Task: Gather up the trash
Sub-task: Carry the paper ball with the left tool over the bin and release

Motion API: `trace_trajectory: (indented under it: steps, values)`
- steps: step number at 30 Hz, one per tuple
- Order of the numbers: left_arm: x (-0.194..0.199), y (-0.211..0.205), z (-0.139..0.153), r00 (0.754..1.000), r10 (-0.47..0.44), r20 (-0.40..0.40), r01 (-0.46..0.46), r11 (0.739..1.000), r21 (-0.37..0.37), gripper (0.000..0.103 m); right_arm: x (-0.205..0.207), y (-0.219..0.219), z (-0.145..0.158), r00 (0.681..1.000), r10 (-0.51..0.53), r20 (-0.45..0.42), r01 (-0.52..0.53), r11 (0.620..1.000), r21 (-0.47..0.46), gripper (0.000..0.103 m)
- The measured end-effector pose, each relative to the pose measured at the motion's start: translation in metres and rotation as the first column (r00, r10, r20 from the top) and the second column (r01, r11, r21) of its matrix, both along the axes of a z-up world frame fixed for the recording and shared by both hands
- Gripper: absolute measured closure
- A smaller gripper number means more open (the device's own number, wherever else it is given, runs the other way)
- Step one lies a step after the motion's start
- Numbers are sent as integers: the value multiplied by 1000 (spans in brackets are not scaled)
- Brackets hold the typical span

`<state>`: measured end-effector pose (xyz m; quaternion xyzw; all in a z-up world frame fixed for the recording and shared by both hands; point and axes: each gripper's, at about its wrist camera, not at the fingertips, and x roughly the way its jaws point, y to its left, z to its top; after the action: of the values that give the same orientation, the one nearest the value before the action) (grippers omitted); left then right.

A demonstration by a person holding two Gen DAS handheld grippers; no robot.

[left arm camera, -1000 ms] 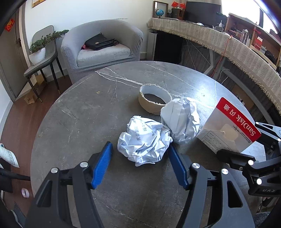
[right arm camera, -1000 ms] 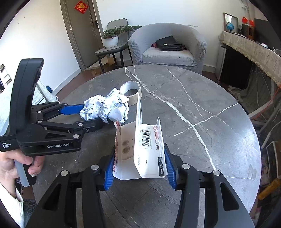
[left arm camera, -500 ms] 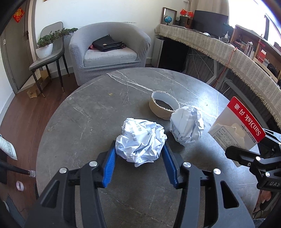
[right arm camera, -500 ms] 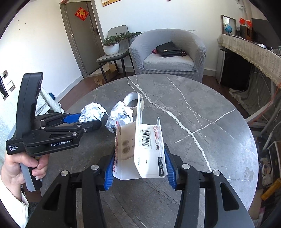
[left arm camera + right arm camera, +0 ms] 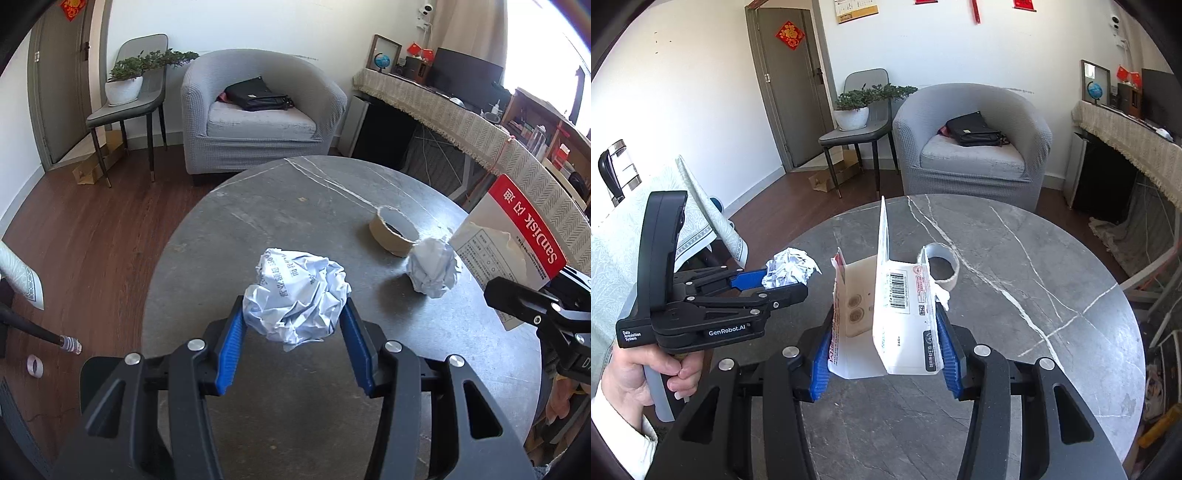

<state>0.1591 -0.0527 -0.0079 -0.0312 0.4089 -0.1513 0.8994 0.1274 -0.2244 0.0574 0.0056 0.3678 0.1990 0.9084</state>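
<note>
My left gripper (image 5: 293,325) is shut on a crumpled ball of printed white paper (image 5: 297,297) and holds it above the round grey marble table (image 5: 258,221). The ball also shows in the right wrist view (image 5: 790,267), between the left gripper's blue pads. My right gripper (image 5: 884,339) is shut on a torn white and red SanDisk card package (image 5: 897,310), which also shows at the right of the left wrist view (image 5: 513,240). A second crumpled paper ball (image 5: 432,271) and an empty cardboard tape ring (image 5: 393,234) lie on the table.
A grey armchair (image 5: 258,122) with a black bag stands behind the table, with a chair holding a potted plant (image 5: 125,83) to its left. A long cloth-covered desk (image 5: 480,122) runs along the right. A table with a patterned cloth (image 5: 646,221) stands at the left.
My left gripper closed on the nearer paper ball and lifted it off the table, pulling back. My right gripper rose with the card package, still shut on it.
</note>
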Motion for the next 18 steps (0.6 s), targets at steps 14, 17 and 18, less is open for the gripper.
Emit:
trace_trajectory:
  steps: [14,17,18]
  values:
    - [-9,81,1,994,110,3,-110,993,45,50,20,84,3,992,129,0,-129,991,30,54]
    - [-13,102,-6,991,134,-16,-133,990,52,50,25,105,3,988,156,2,-156,987,35,54]
    - [-14,108,-9,989,143,-24,-141,988,60,50,27,112,4,986,166,2,-165,986,34,54]
